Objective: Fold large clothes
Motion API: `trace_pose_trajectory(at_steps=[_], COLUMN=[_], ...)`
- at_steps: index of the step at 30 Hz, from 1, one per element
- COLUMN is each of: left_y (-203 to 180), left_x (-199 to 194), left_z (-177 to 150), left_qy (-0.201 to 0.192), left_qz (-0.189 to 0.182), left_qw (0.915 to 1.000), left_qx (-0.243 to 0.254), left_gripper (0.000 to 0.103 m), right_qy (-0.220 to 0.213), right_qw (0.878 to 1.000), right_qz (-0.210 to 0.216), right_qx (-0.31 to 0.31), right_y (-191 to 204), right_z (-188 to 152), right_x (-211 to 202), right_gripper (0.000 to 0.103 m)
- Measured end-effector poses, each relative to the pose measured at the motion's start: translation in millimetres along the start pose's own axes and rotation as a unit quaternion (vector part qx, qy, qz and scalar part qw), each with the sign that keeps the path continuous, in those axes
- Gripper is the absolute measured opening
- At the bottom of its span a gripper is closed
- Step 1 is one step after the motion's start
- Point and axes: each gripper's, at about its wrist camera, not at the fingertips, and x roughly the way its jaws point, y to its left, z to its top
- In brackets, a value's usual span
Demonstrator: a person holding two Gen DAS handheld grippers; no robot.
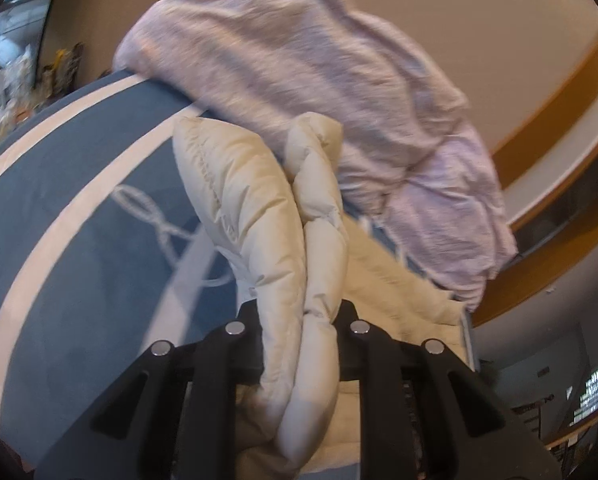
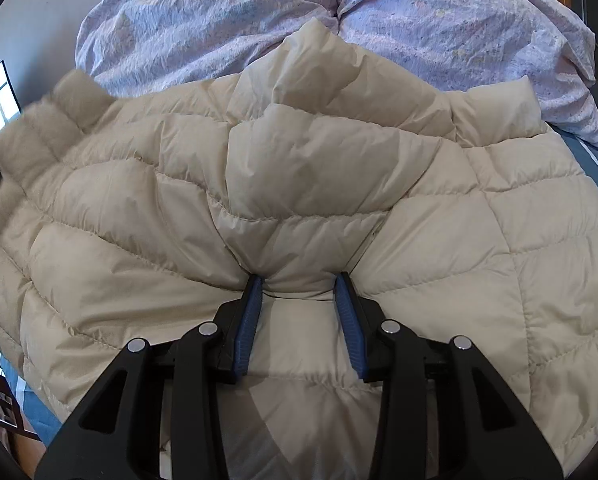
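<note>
Two grips on one cream puffer jacket [image 2: 299, 184]. Left gripper [image 1: 299, 320] is clenched on a bunched fold of it, w/ the quilted fabric bulging out past the jaws and lifted clear of the blue-and-white bedspread [image 1: 79, 248]. Right gripper [image 2: 299, 284] pinches a small tuck of jacket between its blue pads [image 2: 249, 320], low on the spread-out body, which lies flat on the bed just in front of the lilac duvet [image 2: 439, 20].

Risks, as I judge them: slick shell + puffy fill, so the left's fold could slip out mid-lift. Right's bite looks shallow & may pop free if left pulls hard. Jacket could also drag crooked or snag the duvet, spoiling the fold line.
</note>
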Motion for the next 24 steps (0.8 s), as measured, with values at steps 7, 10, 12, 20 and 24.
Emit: trace_pose_trajectory(at_steps=[7,10,12,20,24], left_y=[-71,-97,-110,-169,-188], left_x=[3,12,18,43,58], left_z=[-2,-9,-14,-41,-53], left_qy=[0.005,0.015,0.022,0.059,0.078], left_qz=[-0.047,-0.063,-0.072,-0.124,-0.143], left_qw=[0.9978,0.9962,0.995,0.9862,0.9819], left_qx=[0.046,0.059,0.065,0.093,0.097], left_gripper=[0.018,0.018,0.018,0.017,0.017], right_qy=[0.0,0.0,0.0,-0.002,-0.002], right_qw=[1.0,1.0,1.0,1.0,1.0], right_qz=[0.0,-0.001,-0.001,-0.002,0.001], right_qx=[0.001,0.0,0.0,0.002,0.004], right_y=[0,-1,-1,-7,-10], right_z=[-1,-2,-1,-1,-1], right_x=[1,1,1,1,1], right_gripper=[0.041,0.041,0.041,0.041,0.041])
